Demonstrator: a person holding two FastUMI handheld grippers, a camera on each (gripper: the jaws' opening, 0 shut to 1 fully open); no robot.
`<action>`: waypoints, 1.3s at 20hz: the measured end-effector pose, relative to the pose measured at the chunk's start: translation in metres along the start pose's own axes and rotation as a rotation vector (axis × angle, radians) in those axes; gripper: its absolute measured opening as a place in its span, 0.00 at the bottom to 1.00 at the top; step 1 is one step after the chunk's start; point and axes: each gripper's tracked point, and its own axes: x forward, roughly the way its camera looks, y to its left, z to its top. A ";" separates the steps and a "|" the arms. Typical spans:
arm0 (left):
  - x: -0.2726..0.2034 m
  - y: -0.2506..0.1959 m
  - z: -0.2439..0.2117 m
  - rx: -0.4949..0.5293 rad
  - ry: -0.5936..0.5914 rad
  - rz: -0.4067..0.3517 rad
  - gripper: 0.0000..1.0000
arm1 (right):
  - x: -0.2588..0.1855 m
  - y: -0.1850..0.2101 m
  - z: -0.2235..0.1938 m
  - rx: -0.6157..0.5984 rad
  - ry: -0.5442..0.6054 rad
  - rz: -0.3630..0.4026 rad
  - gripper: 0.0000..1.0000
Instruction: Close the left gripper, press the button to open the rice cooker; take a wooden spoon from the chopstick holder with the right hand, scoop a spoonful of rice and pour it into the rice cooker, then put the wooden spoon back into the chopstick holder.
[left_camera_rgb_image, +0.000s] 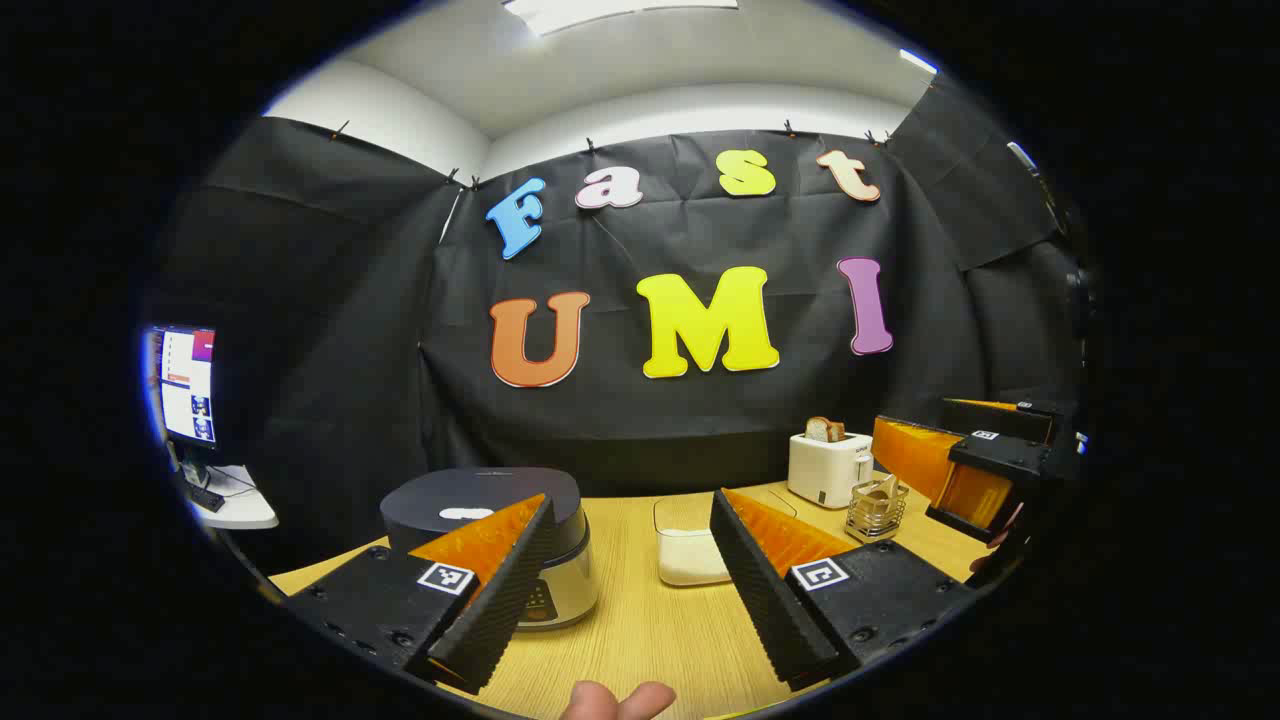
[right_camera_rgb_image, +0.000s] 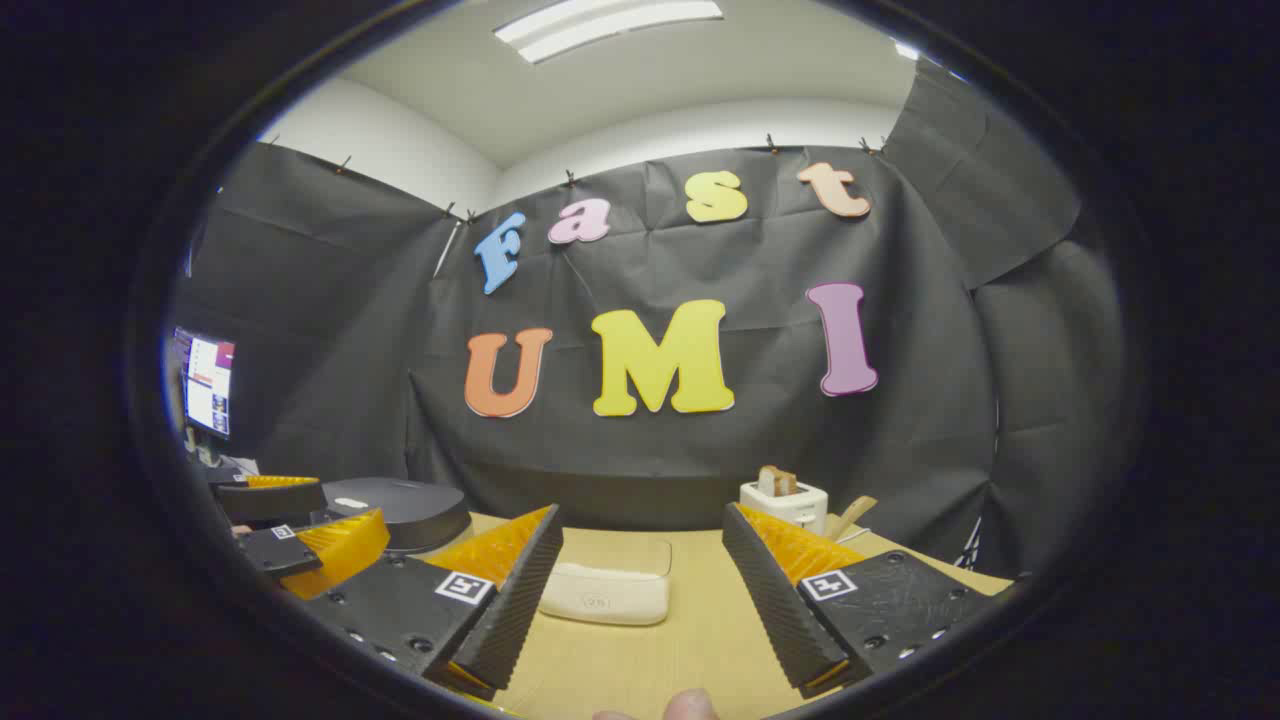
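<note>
Both grippers held apart, empty: left gripper (left_camera_rgb_image: 630, 590) above tabletop (left_camera_rgb_image: 640, 630), facing lidded rice cooker (left_camera_rgb_image: 490, 540); right gripper (right_camera_rgb_image: 640, 600) facing rice container (right_camera_rgb_image: 605, 592). Wooden spoon (left_camera_rgb_image: 880, 492) upright in chopstick holder (left_camera_rgb_image: 876, 512), beside toaster (left_camera_rgb_image: 828, 468). Judged pre-press staging.

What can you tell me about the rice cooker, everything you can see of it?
The rice cooker is a round, squat appliance with a flat dark lid bearing a pale oval mark and a shiny metallic body with a small control panel low on the front. The lid is shut. It stands upright on the wooden table, left of the clear container of rice. Nothing touches it; the left tongs are open in front of it.
</note>
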 end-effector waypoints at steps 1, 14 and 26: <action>0.002 0.001 0.000 0.000 0.001 -0.001 0.99 | 0.001 0.003 -0.002 0.000 0.003 0.006 0.95; 0.003 0.005 -0.014 -0.021 0.049 0.006 0.99 | 0.006 0.007 -0.012 -0.010 0.022 0.018 0.96; 0.003 0.015 -0.013 -0.016 0.057 0.092 0.99 | 0.011 0.001 -0.016 -0.009 0.022 0.046 0.96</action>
